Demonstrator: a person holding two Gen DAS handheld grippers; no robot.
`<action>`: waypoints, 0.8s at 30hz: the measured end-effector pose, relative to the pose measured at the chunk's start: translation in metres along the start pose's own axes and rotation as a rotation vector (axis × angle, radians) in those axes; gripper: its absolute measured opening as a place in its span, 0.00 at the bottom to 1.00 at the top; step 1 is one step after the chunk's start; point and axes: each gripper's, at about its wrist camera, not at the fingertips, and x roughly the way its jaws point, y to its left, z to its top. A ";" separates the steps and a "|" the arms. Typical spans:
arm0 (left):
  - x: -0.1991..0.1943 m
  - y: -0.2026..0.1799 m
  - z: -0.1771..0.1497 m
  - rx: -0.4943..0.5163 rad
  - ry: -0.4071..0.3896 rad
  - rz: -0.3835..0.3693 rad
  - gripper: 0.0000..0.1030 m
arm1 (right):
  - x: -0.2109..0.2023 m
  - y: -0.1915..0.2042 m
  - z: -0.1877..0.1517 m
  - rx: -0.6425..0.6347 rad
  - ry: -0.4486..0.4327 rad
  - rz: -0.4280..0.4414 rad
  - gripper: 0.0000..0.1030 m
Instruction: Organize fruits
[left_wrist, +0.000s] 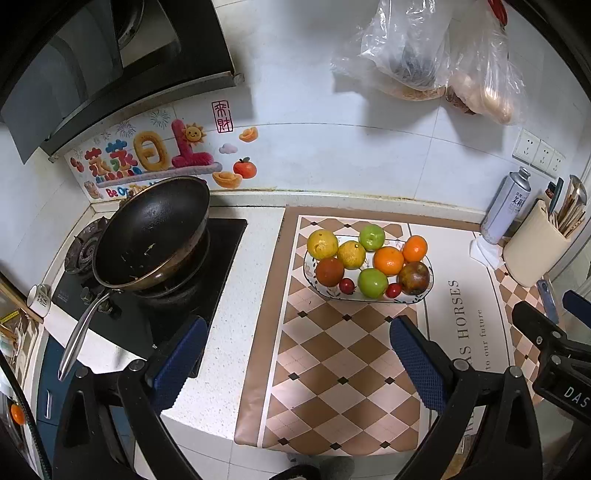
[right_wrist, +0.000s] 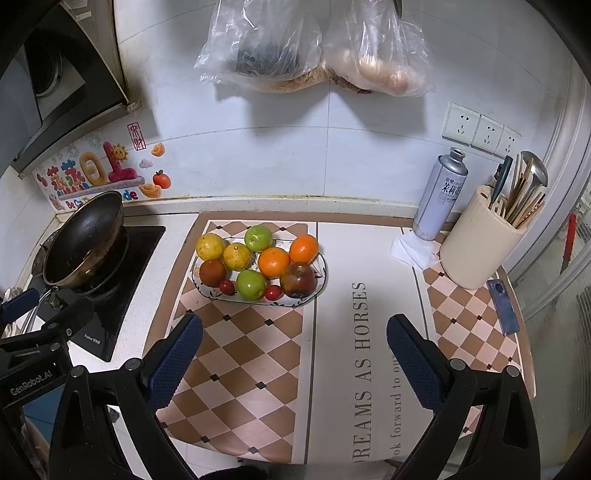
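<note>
A white patterned plate (left_wrist: 428, 286) (right_wrist: 322, 275) on the checkered mat holds several fruits: two yellow citrus (left_wrist: 322, 243) (right_wrist: 210, 246), two oranges (left_wrist: 388, 260) (right_wrist: 273, 262), two green apples (left_wrist: 372, 282) (right_wrist: 251, 283), a dark red fruit (left_wrist: 329, 271) (right_wrist: 212, 272), a brownish apple (left_wrist: 413, 277) (right_wrist: 297, 280) and two small red fruits (left_wrist: 346, 285) (right_wrist: 226, 287). My left gripper (left_wrist: 295, 350) is open and empty, in front of the plate. My right gripper (right_wrist: 295, 349) is open and empty, in front and right of the plate.
A black wok (left_wrist: 147, 236) (right_wrist: 86, 240) sits on the stove at left. A spray can (right_wrist: 439, 194), a beige utensil holder (right_wrist: 480, 236) and a blue phone (right_wrist: 502, 306) stand at right. Plastic bags (right_wrist: 314, 44) hang on the wall. The counter's front edge is near.
</note>
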 end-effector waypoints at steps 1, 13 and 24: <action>0.000 0.000 0.000 -0.001 -0.001 0.001 0.99 | 0.000 -0.001 0.000 0.000 -0.001 0.000 0.99; -0.002 0.002 -0.003 -0.004 -0.001 0.004 0.99 | 0.000 0.001 -0.002 -0.001 0.002 0.003 0.99; -0.004 0.001 -0.003 -0.005 -0.003 0.003 0.99 | -0.003 -0.002 -0.005 0.001 0.009 0.007 0.99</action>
